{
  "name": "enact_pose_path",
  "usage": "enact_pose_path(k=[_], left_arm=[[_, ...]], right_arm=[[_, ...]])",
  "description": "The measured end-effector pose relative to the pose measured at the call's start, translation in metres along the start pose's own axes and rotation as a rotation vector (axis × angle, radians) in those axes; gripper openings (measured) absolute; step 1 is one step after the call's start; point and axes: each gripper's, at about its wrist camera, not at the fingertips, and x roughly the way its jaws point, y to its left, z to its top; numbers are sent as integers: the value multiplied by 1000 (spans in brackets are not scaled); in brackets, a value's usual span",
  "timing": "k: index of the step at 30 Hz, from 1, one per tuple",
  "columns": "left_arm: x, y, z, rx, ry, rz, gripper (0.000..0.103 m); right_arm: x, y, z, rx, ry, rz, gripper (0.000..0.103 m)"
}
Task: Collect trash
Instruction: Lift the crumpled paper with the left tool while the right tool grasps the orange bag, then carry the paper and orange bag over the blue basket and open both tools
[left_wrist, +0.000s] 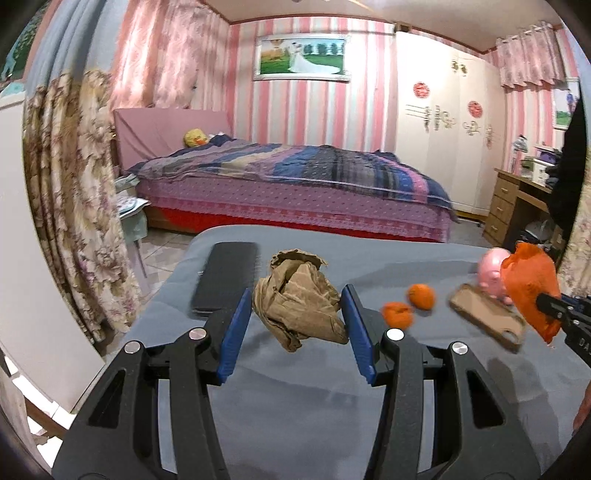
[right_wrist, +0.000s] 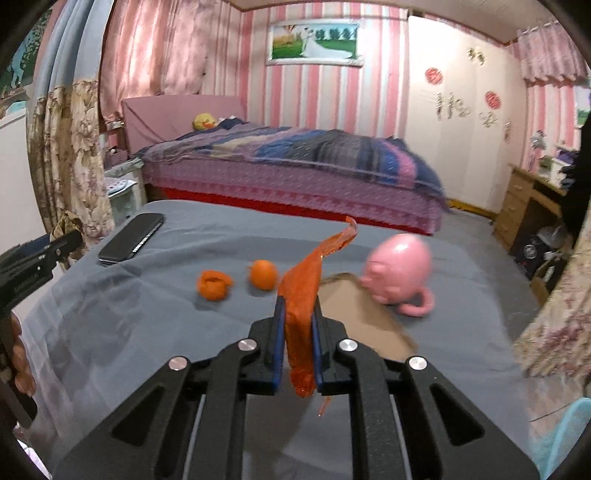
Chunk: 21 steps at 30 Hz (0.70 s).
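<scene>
A crumpled brown paper ball (left_wrist: 299, 301) sits between the blue pads of my left gripper (left_wrist: 295, 306), held above the grey table (left_wrist: 332, 398); both pads touch its sides. It shows at the far left of the right wrist view (right_wrist: 68, 225). My right gripper (right_wrist: 299, 314) is shut on an orange plastic bag (right_wrist: 301, 291), which also shows in the left wrist view (left_wrist: 528, 280). An orange peel (right_wrist: 213, 284) and a whole tangerine (right_wrist: 263, 274) lie on the table.
A black phone (left_wrist: 227, 277) lies at the table's far left. A pink piggy bank (right_wrist: 400, 273) and a brown cardboard piece (right_wrist: 362, 317) lie to the right. A bed (left_wrist: 295, 184), a floral curtain (left_wrist: 74, 192) and a wooden desk (left_wrist: 517, 206) stand beyond.
</scene>
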Motion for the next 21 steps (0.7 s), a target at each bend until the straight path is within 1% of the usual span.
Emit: enact_pose_path(k=[4, 9, 12, 15, 16, 21], left_arm=[[-14, -37, 0, 37, -7, -57, 49], [-27, -89, -6, 69, 7, -138, 49], [-33, -128, -13, 93, 26, -202, 49], [-41, -160, -18, 116, 37, -251, 49], [-45, -176, -21, 128, 40, -273, 49], [-61, -230, -30, 167, 43, -335, 49]], right_arm=[[-28, -27, -6, -3, -15, -52, 13], [-67, -63, -22, 13, -26, -120, 13], [-89, -84, -32, 31, -35, -156, 13], [-115, -112, -43, 57, -45, -199, 13], [-121, -118, -46, 65, -46, -208, 13], [-156, -169, -66, 118, -43, -274, 13]])
